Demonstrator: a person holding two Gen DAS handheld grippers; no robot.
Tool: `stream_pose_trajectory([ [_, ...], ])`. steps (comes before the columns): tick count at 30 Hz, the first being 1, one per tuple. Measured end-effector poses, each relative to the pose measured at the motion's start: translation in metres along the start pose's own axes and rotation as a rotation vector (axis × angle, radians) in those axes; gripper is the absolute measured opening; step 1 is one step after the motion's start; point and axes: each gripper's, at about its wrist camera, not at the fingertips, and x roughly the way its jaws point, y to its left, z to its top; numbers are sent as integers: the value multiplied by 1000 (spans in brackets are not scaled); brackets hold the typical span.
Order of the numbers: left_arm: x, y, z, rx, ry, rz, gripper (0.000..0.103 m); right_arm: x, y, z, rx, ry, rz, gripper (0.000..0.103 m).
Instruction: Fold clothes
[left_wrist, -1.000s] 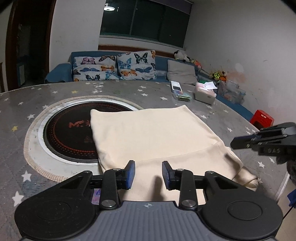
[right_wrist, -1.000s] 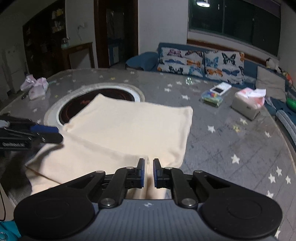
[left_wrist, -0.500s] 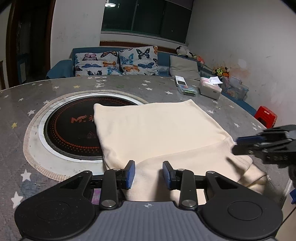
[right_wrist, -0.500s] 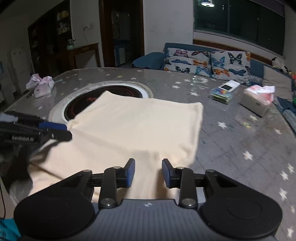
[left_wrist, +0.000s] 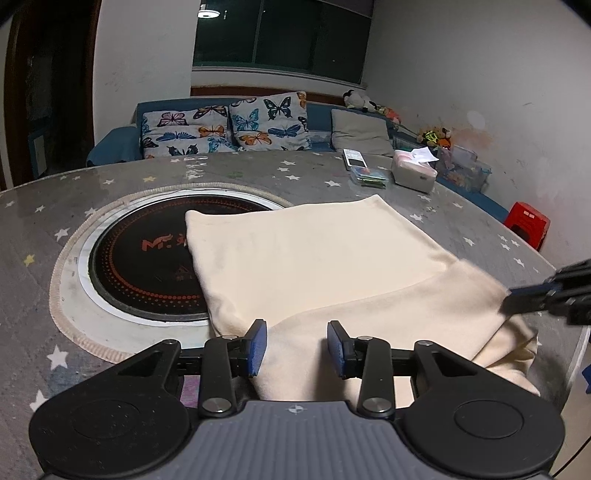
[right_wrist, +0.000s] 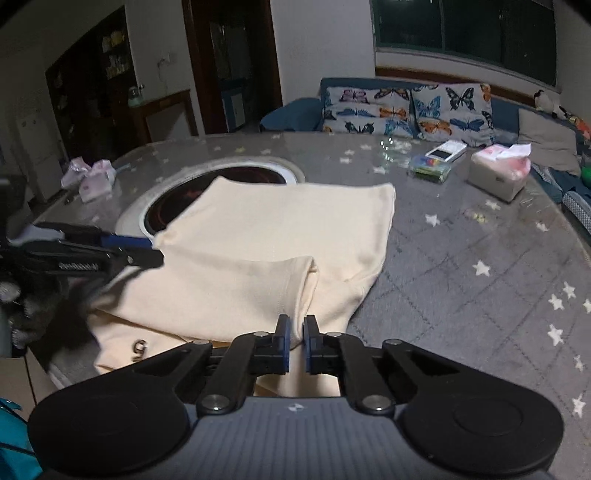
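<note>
Right hand-held gripper (right_wrist: 296, 341) reclosed — on garment (right_wrist: 280, 236)

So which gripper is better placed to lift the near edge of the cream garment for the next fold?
Right, probably. The right gripper is shut on the cream garment at its near edge; the left gripper has open, still widening jaws with cloth between them, ungripped.

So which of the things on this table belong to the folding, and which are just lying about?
Folding: garment, left gripper, right gripper.
Lying about: tissue box, phone, clear case, pink packets, hotplate.
</note>
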Motion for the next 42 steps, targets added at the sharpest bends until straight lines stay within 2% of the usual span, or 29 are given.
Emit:
stream_pose_trajectory([
  [3, -1, 2, 0, 7, 3, 3, 39, 0, 0, -5, 10, 18, -5, 5],
  [5, -2, 3, 1, 8, 2, 4, 41, 7, -1, -10, 7, 39, -24, 8],
  [8, -10, -1, 2, 13, -4, -12, 41, 6, -5, -9, 10, 28, -37, 8],
  [15, -17, -26, -1, 71, -12, -96, 41, 13, 9, 13, -63, -36, 12, 8],
  [22, -14, -25, -8, 90, 20, -95, 40, 47, 17, 14, -95, 19, 55, 10],
  [26, -25, -31, -17, 130, 13, -125, 40, 32, 26, 6, -151, 30, 85, 21],
  [30, -35, -30, -32, 156, 29, -105, 40, 25, 31, -10, -189, 73, 83, 21],
  [36, -49, -12, -47, 104, 51, -47, 40, 15, 27, -13, -165, 55, 80, 22],
  [39, -50, 1, -53, 71, 71, -27, 44, 20, 24, -16, -150, 65, 88, 22],
  [42, -58, 0, -48, 83, 56, -12, 44, 17, 24, -13, -154, 55, 85, 22],
])
